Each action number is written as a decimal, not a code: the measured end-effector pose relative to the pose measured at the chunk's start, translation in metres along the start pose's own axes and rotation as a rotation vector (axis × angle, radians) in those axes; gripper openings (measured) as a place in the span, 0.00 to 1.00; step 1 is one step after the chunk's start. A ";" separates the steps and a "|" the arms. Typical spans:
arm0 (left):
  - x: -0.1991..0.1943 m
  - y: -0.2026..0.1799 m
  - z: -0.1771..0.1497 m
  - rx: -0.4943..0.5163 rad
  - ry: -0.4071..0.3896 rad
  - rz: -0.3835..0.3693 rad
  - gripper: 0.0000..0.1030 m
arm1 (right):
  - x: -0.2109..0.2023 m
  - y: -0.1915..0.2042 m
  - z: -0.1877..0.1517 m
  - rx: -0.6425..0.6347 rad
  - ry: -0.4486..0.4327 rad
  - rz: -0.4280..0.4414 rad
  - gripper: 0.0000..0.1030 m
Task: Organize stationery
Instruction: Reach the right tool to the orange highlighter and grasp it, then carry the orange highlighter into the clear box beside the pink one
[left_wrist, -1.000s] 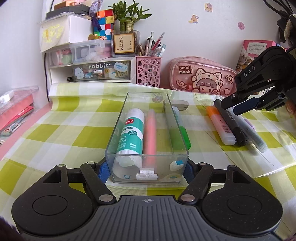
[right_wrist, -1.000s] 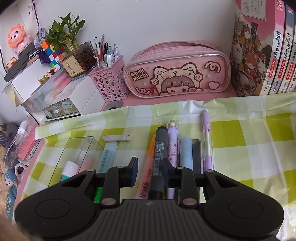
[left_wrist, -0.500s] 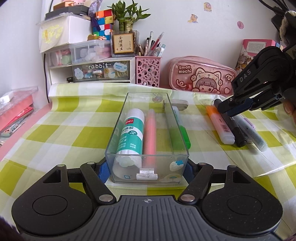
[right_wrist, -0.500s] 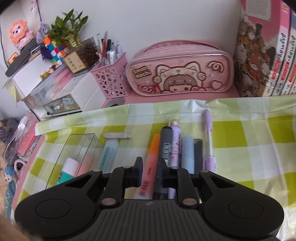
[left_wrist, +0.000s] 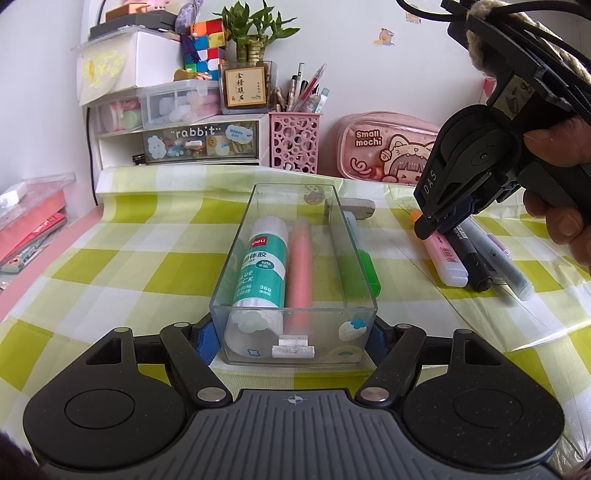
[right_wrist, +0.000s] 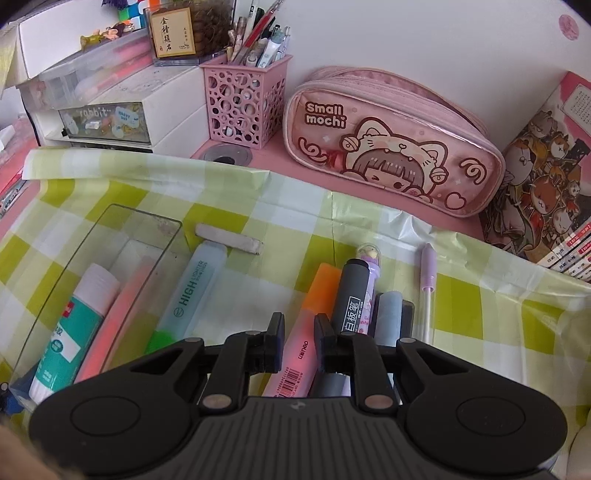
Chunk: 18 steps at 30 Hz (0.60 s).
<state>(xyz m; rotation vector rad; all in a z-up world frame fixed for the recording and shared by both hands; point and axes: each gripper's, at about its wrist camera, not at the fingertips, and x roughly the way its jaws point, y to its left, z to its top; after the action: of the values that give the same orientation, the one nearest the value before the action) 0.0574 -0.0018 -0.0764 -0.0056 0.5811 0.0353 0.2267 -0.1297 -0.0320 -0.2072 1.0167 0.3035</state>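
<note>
A clear plastic box lies lengthwise on the checked cloth with a glue stick and a pink pen inside. My left gripper is shut on the box's near end, its blue pads pressing on both side walls. A green highlighter lies just outside the box's right wall. To the right, my right gripper points steeply down, its pads closed on the orange highlighter, which rests on the cloth. A black whiteboard marker lies against it. The left wrist view shows the right gripper in a hand.
Purple and grey pens lie right of the marker, and a white eraser sits behind the green highlighter. Along the wall stand a pink pencil case, a pink pen holder, white drawers and books.
My right gripper has swung left, rolled and tipped further down, and its jaws have narrowed onto the orange highlighter. The left gripper and the box have not moved.
</note>
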 end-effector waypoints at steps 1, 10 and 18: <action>0.000 0.000 0.000 0.001 0.000 0.001 0.70 | 0.000 -0.001 0.000 0.008 0.002 0.000 0.11; 0.000 0.000 0.000 0.003 -0.001 0.002 0.70 | 0.013 -0.006 -0.003 0.040 0.020 0.011 0.09; 0.001 0.001 0.000 0.002 0.000 0.002 0.70 | 0.010 -0.016 -0.010 0.095 0.003 0.077 0.09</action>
<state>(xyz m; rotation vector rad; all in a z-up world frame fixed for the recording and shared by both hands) 0.0577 -0.0011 -0.0770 -0.0026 0.5806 0.0364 0.2293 -0.1459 -0.0455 -0.0826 1.0408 0.3243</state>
